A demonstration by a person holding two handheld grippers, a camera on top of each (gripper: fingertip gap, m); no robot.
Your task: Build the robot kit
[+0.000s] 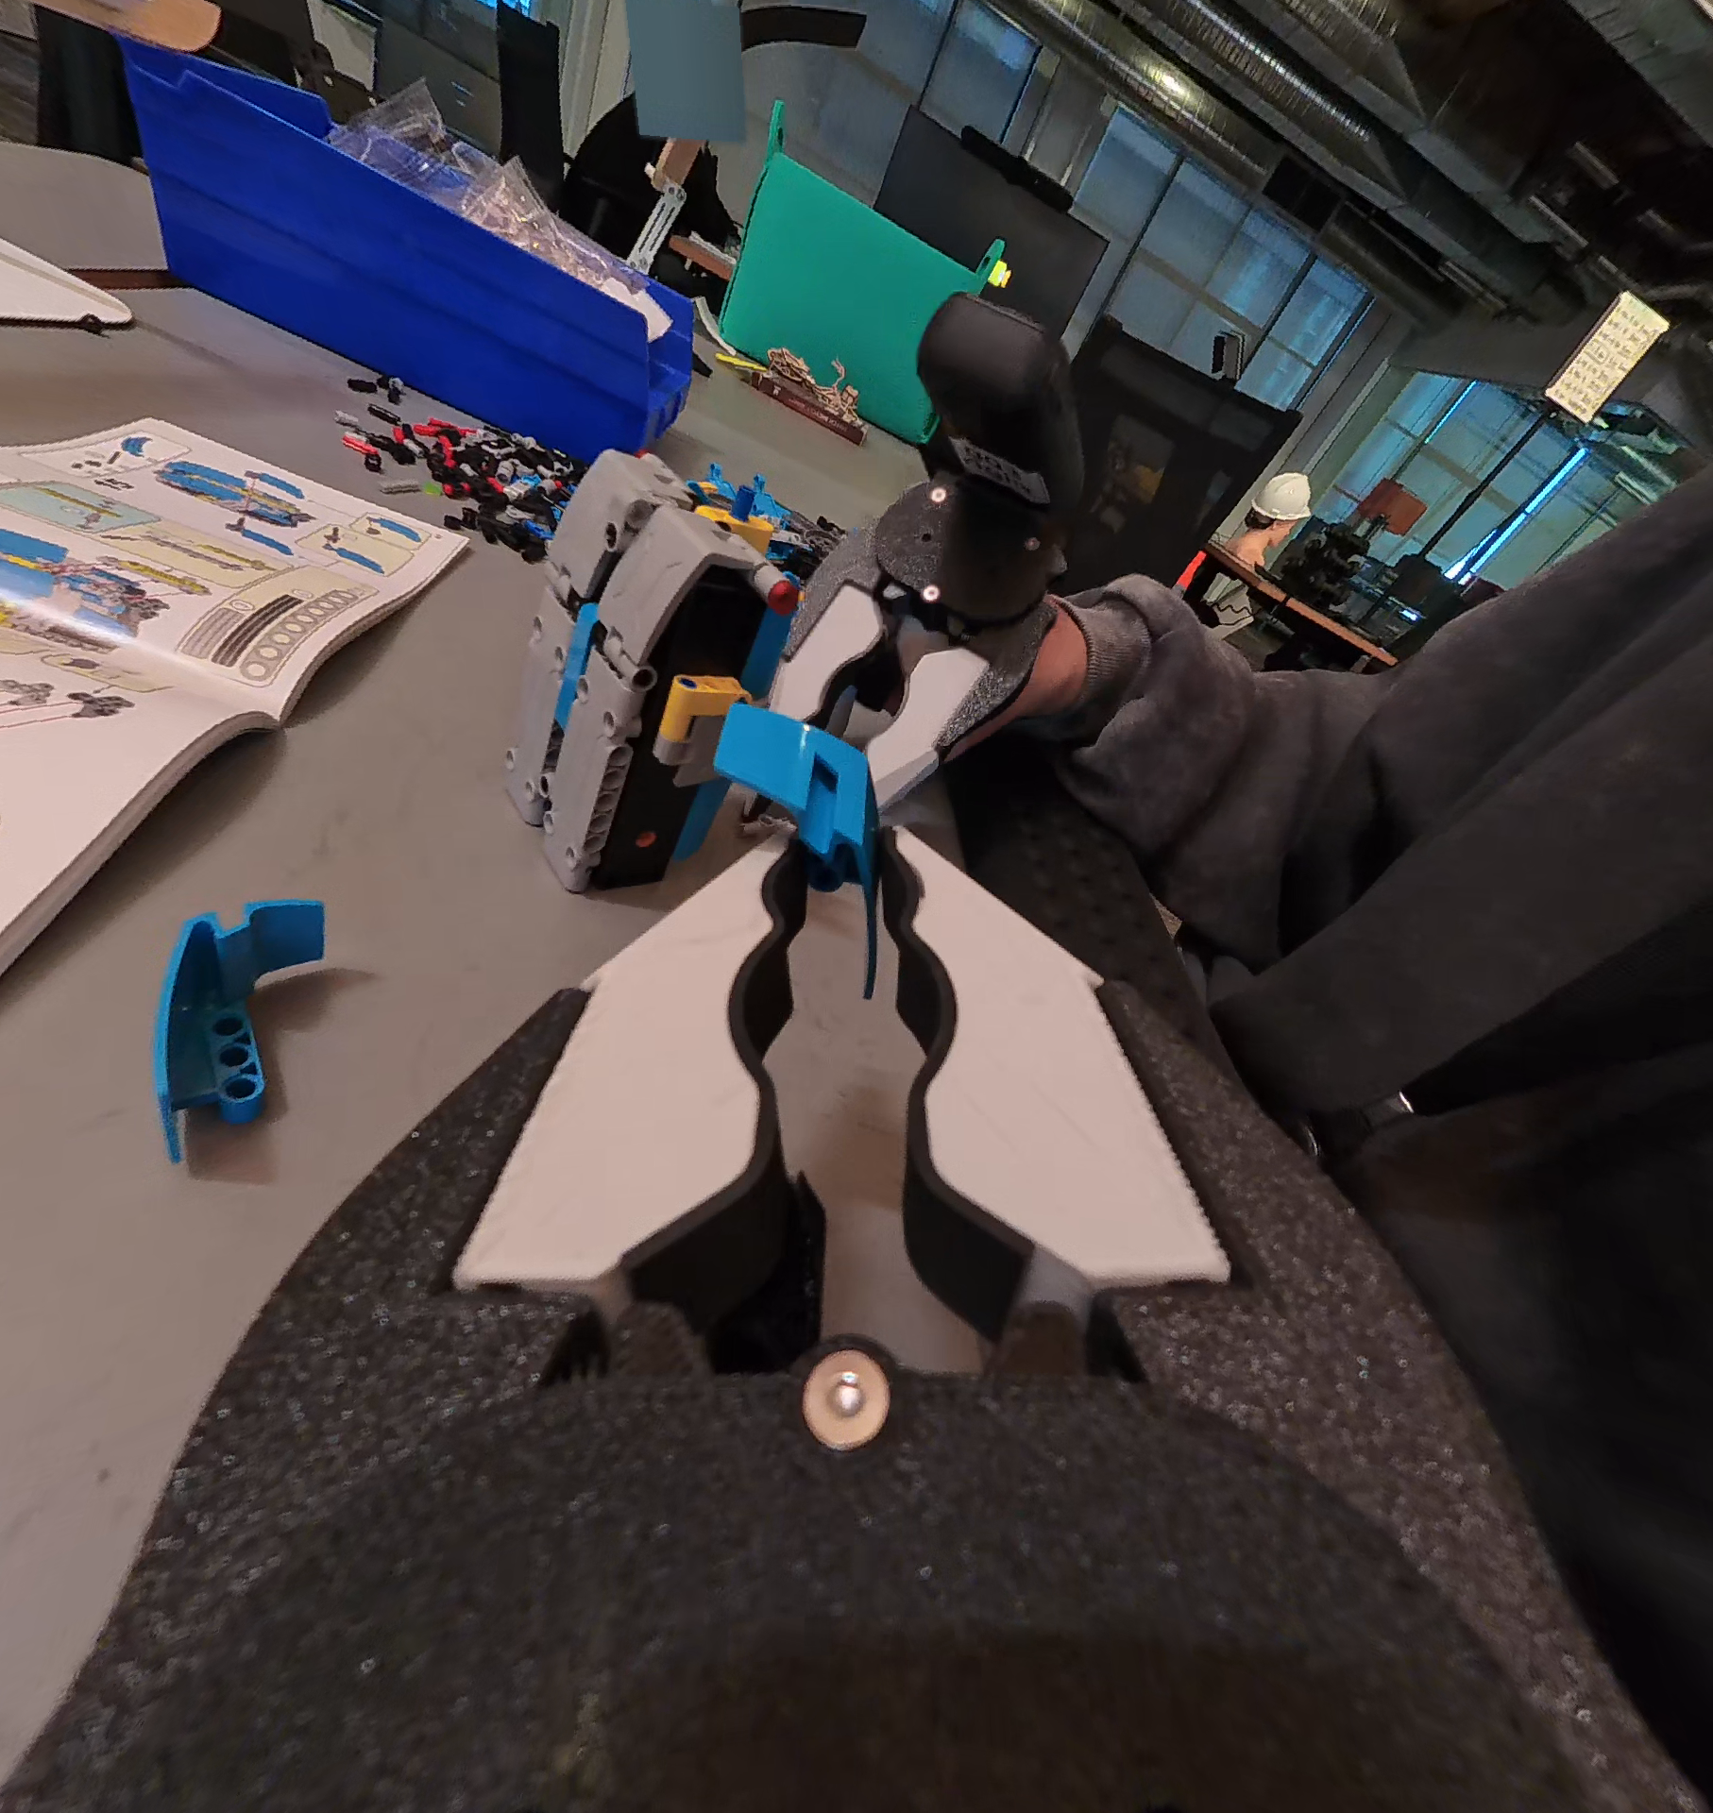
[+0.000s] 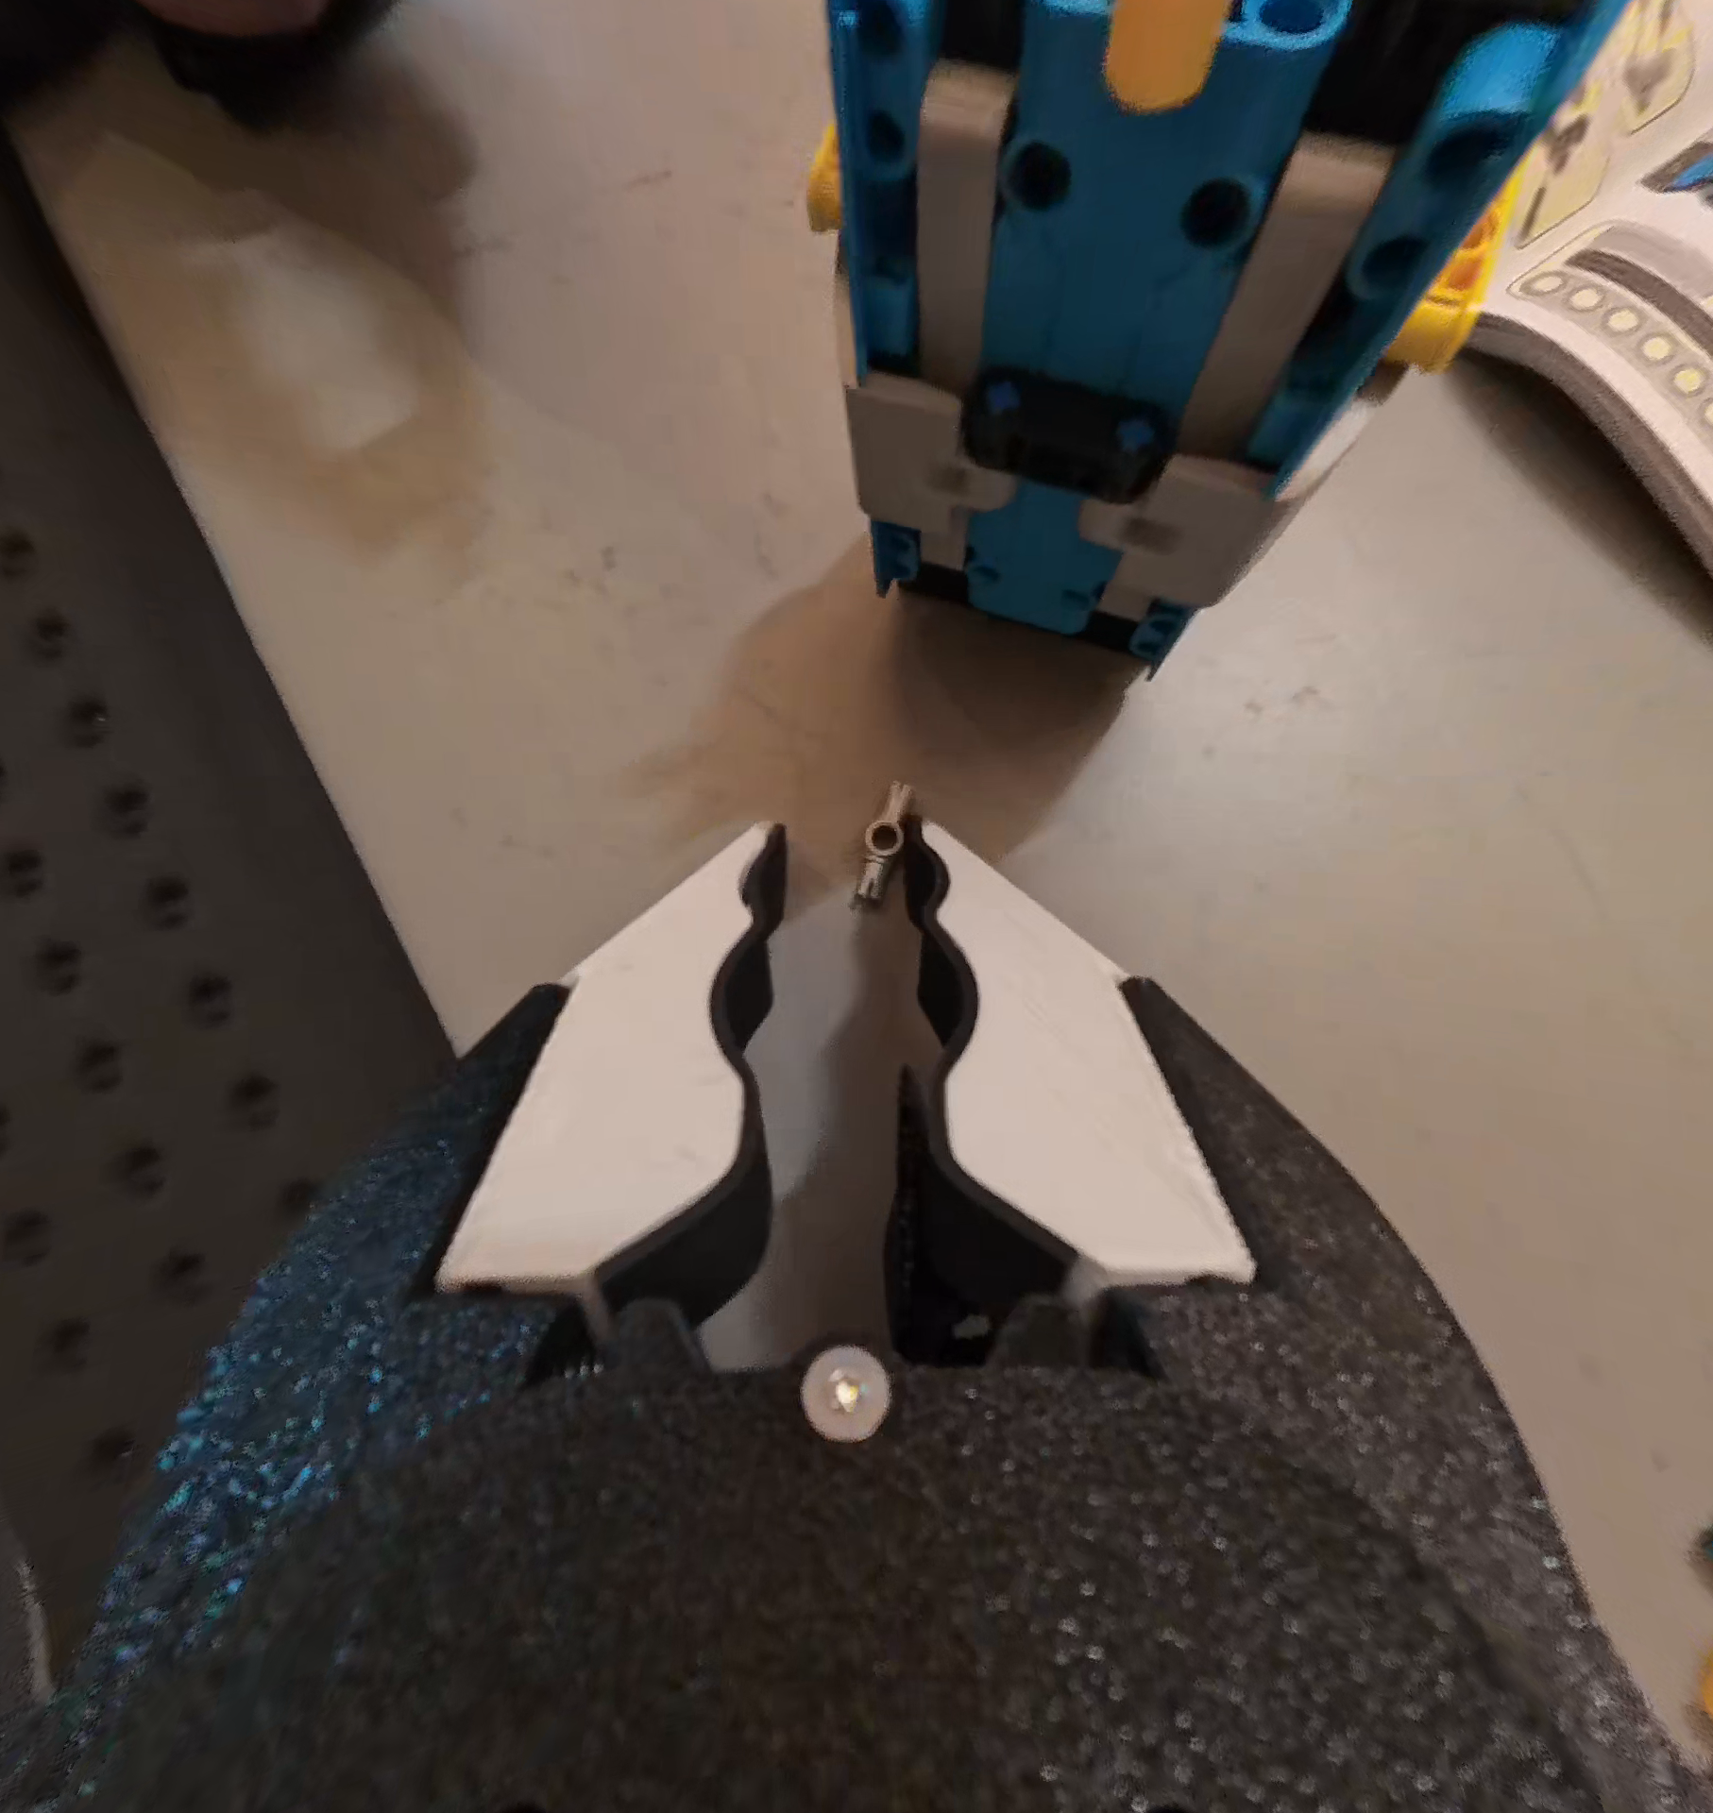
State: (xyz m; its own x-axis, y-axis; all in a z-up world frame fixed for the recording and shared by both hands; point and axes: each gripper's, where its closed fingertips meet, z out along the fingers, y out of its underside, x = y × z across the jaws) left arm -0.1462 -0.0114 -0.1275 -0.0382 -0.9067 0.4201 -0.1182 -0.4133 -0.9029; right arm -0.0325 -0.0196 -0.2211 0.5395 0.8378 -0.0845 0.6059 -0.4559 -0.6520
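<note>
My left gripper (image 1: 836, 855) is shut on a blue curved panel (image 1: 802, 775) and holds it just above the grey table, beside a grey, blue and black brick model (image 1: 605, 687). My right gripper (image 2: 853, 846) is open and points down at the table, with a small grey pin connector (image 2: 879, 855) lying between its tips, against the right finger. The model (image 2: 1059, 343) stands just beyond it. The right gripper also shows in the left wrist view (image 1: 872, 746), right behind the held panel, its tips partly hidden.
A second blue curved panel (image 1: 225, 1010) lies loose on the table. An open instruction booklet (image 1: 146, 628) lies at the left, with a pile of small pins (image 1: 470, 471) and a blue bin (image 1: 391, 265) behind. A dark perforated mat (image 2: 97, 785) borders the table. My hands' fingertips stand some 15 cm from each other.
</note>
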